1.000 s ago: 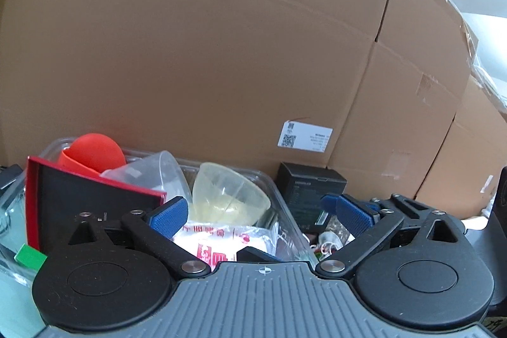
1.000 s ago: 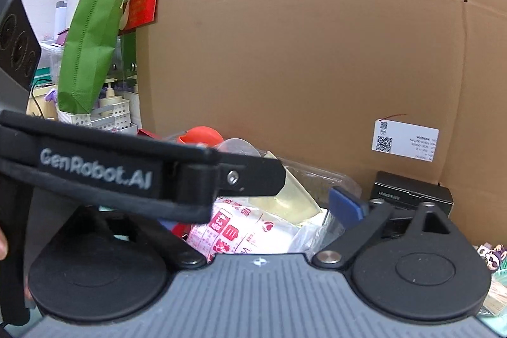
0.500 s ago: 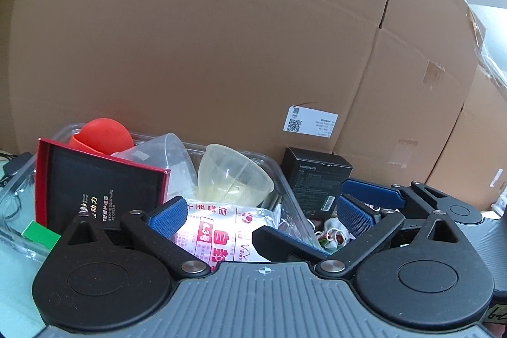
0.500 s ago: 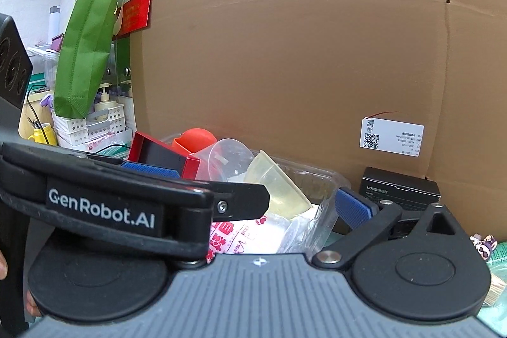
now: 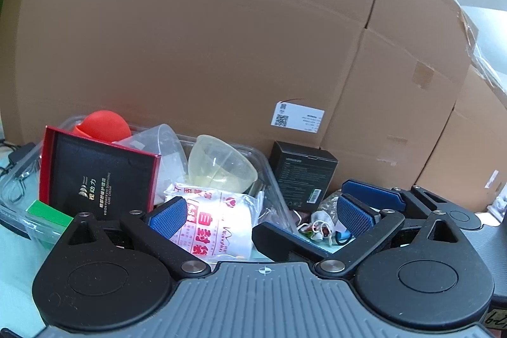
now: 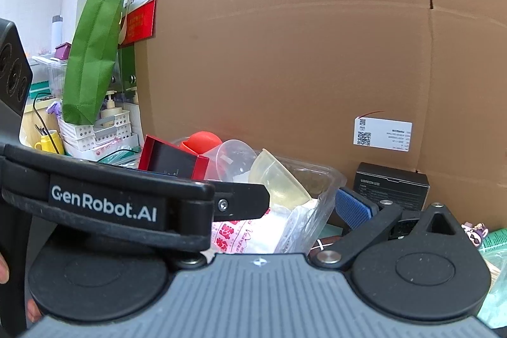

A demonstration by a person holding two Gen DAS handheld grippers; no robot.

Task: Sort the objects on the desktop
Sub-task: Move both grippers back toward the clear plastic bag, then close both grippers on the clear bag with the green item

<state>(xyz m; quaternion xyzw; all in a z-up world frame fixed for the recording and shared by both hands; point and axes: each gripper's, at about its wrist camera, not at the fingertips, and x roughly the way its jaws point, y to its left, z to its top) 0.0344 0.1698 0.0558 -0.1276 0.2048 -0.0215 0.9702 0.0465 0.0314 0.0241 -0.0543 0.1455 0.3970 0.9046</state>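
My left gripper [image 5: 256,213] is spread wide and holds nothing; the white printed bag [image 5: 218,227] lies between its fingers, inside the clear tray [image 5: 269,176] with two plastic bowls. My right gripper [image 6: 304,208] is spread too, just beside the tray's right edge.

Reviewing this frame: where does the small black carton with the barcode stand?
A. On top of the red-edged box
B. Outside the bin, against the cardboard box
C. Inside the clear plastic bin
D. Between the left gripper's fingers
B. The black carton stands on the desk to the right of the clear plastic bin, with the big cardboard box right behind it and nothing gripping it.
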